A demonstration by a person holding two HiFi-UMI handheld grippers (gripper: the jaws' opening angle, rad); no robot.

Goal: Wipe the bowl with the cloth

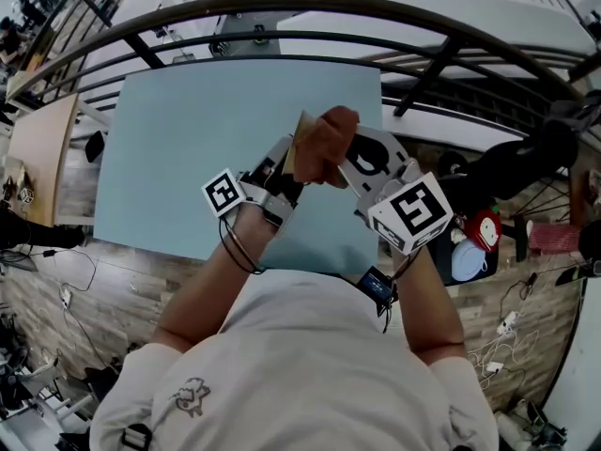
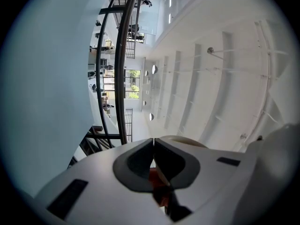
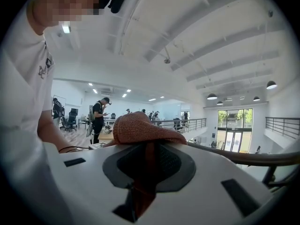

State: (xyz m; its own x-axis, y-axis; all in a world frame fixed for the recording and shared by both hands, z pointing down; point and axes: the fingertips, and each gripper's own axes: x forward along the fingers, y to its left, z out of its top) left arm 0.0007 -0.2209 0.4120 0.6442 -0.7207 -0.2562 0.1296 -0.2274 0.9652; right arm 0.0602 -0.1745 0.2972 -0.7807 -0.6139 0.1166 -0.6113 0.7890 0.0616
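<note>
Both grippers held in air above blue table (image 1: pixel 178 158), tips meeting. Left gripper (image 1: pixel 282 169) (image 2: pixel 153 142): jaws all but together, pinched on thin wall of bowl (image 1: pixel 294 153) (image 2: pixel 183 140). Cream rim showing just past tips, reddish strip between pads lower down. Right gripper (image 1: pixel 346 163) (image 3: pixel 151 144): jaws clamped on cloth (image 1: pixel 329 139) (image 3: pixel 138 128), rust-brown fold caught between pads, rest bunched over tips. Cloth against bowl. Bowl on edge, clear of table, mostly hidden behind cloth.

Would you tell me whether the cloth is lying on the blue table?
No, the cloth is pinched between the fingers of the right gripper, bunched above them.
</note>
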